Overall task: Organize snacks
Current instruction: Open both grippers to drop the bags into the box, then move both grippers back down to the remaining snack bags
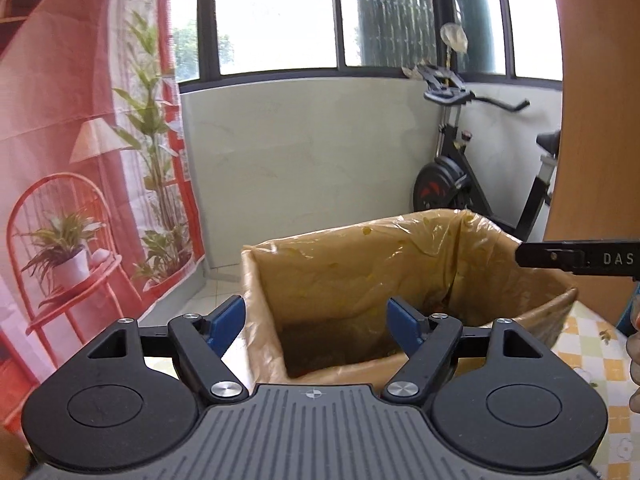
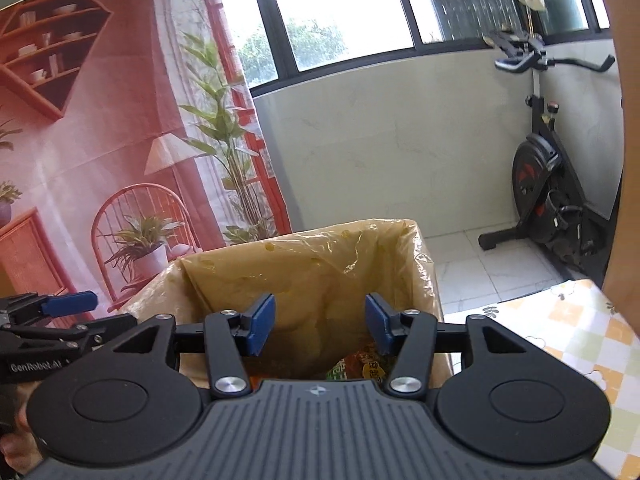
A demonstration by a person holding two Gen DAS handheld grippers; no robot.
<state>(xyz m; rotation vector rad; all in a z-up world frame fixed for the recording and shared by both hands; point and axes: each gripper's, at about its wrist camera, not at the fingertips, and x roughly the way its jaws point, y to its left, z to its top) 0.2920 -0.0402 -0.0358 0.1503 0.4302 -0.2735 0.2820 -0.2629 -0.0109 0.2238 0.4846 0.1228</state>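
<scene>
A cardboard box lined with a yellowish plastic bag (image 1: 400,264) (image 2: 320,264) stands on the table in front of both grippers. Snack packets (image 2: 360,366), orange and green, lie at its bottom in the right wrist view. My left gripper (image 1: 316,326) hovers over the box's near left rim, its blue pads wide apart with nothing between them. My right gripper (image 2: 320,326) hangs above the box's near edge, open, with only the bag's inside showing between its pads. The right gripper's black finger (image 1: 576,258) pokes in at the right of the left wrist view; the left gripper's blue-tipped finger (image 2: 68,304) shows at the left of the right wrist view.
A checked yellow and white tablecloth (image 2: 560,328) (image 1: 596,344) covers the table right of the box. A printed backdrop (image 1: 80,160) hangs at the left. An exercise bike (image 2: 548,184) stands on the tiled floor by the window wall. A wooden panel (image 1: 600,100) runs along the right. The person's fingers (image 1: 634,352) show at the right edge.
</scene>
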